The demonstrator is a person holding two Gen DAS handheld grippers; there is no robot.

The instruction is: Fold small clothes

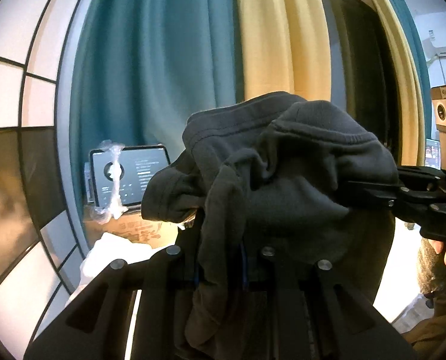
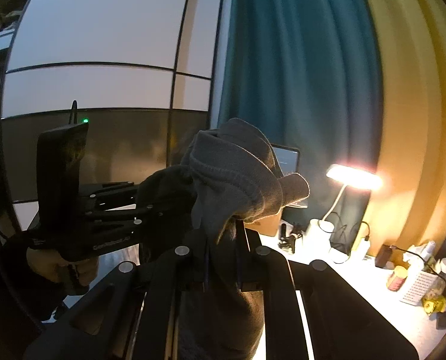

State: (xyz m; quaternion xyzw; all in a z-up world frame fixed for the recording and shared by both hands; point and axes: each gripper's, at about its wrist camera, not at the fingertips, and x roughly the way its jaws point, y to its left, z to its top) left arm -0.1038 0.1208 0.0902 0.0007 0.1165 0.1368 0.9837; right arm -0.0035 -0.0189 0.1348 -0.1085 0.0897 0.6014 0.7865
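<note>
A dark grey garment (image 1: 283, 165) hangs bunched in the air between the two grippers. In the left wrist view it drapes over my left gripper (image 1: 221, 246), which is shut on it, and the cloth hides the fingertips. My right gripper (image 1: 373, 192) reaches in from the right and pinches the garment's hemmed edge. In the right wrist view the same garment (image 2: 238, 174) rises from my right gripper (image 2: 223, 240), shut on the cloth. My left gripper (image 2: 154, 207) comes in from the left, its tips buried in the folds.
Teal curtain (image 1: 157, 60) and yellow curtain (image 1: 277, 45) hang close behind. A tablet (image 1: 130, 174) stands on a cardboard box (image 1: 139, 228). A lit desk lamp (image 2: 355, 177), cables and a white basket (image 2: 417, 285) crowd the desk (image 2: 358, 285) at right. A hand (image 2: 61, 267) holds the left gripper.
</note>
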